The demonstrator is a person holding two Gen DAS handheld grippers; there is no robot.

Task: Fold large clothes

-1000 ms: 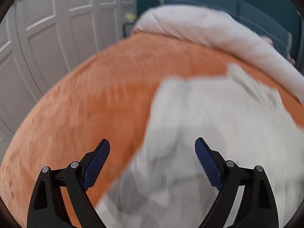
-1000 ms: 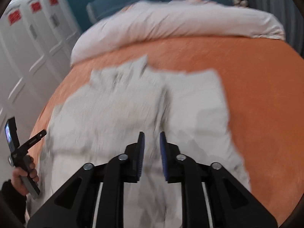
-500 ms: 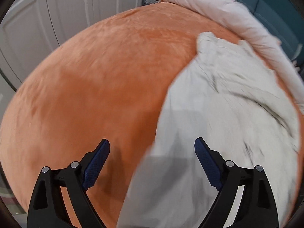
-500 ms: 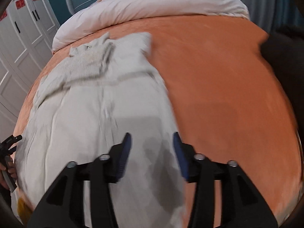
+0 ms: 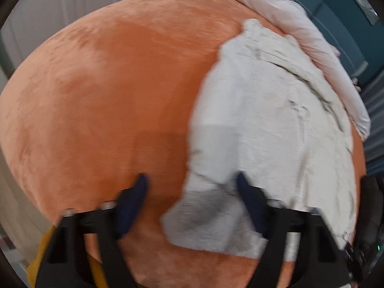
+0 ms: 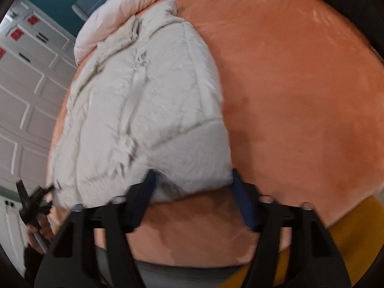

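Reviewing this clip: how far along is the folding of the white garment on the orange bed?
Done: the white garment lies as a narrow strip on the orange bed cover. In hand: nothing; left gripper and right gripper are open at its near hem. Left: the end-to-end fold.

The bed [image 5: 100, 100] wears an orange plush cover; a white fleece jacket [image 6: 144, 110] and pale duvet [image 5: 300, 31] lie on it.
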